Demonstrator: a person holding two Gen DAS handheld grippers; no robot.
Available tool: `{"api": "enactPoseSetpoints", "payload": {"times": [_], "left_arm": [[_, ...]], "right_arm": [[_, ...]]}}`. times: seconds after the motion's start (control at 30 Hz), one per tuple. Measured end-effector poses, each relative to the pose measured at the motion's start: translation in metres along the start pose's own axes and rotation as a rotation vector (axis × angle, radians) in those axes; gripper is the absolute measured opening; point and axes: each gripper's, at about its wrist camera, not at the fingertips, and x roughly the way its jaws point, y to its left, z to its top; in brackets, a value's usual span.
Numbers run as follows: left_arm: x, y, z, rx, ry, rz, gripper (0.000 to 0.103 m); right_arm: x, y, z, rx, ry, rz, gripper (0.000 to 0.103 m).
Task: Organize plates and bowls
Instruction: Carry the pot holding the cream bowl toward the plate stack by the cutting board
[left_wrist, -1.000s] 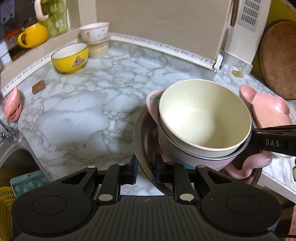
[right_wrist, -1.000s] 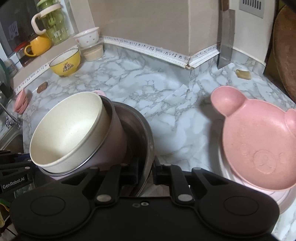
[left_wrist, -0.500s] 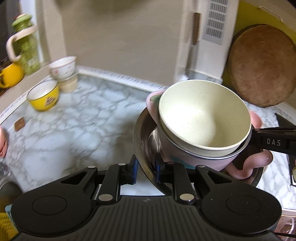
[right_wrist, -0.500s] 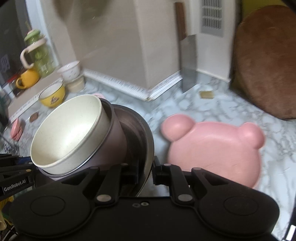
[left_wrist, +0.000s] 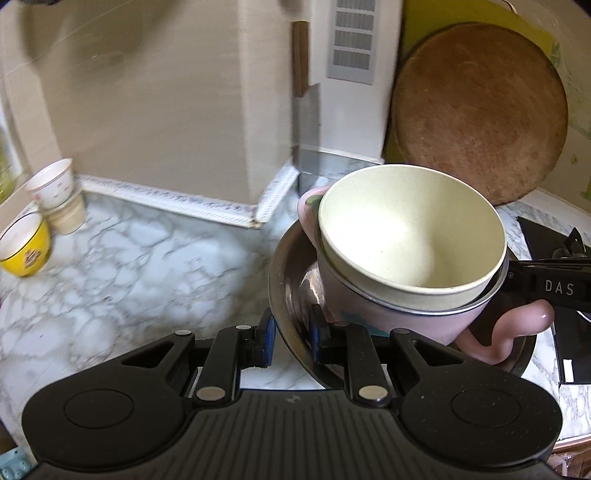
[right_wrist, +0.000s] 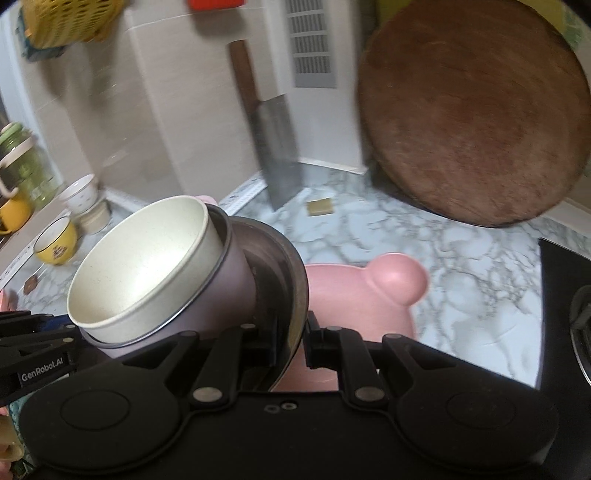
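Note:
A steel bowl (left_wrist: 286, 295) (right_wrist: 291, 273) is held in the air by its rim from two sides. My left gripper (left_wrist: 290, 338) is shut on its near rim, and my right gripper (right_wrist: 293, 341) is shut on the opposite rim. Inside the steel bowl sits a pink handled cup-bowl (left_wrist: 369, 314) (right_wrist: 229, 280), and a cream bowl (left_wrist: 410, 236) (right_wrist: 147, 266) is nested in that. A pink bear-shaped plate (right_wrist: 362, 295) lies on the marble counter (right_wrist: 461, 266) just beyond the stack in the right wrist view.
A round wooden board (right_wrist: 469, 118) and a cleaver (right_wrist: 277, 155) lean on the back wall. A yellow bowl (left_wrist: 24, 247) and stacked small cups (left_wrist: 55, 192) stand far left. A black stove edge (right_wrist: 565, 295) lies at the right.
Both grippers have carried the nested stack up and to the right along the counter. The yellow bowl slid to the left edge; the wooden board and cleaver now fill the background.

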Motion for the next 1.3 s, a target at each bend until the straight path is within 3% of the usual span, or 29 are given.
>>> {"api": "enactPoseSetpoints", "payload": {"times": [0.5, 0.87, 1.3], "left_arm": [[0.056, -0.051, 0.009, 0.064, 0.043, -0.019, 0.017], [0.081, -0.062, 0.004, 0.090, 0.055, -0.007, 0.017], [0.084, -0.063, -0.003, 0.108, 0.029, -0.005, 0.017]], "right_arm": [[0.029, -0.069, -0.005, 0.090, 0.027, -0.023, 0.015], [0.053, -0.086, -0.012, 0.100, 0.050, -0.024, 0.015], [0.057, -0.089, -0.021, 0.074, 0.033, -0.035, 0.015]]}}
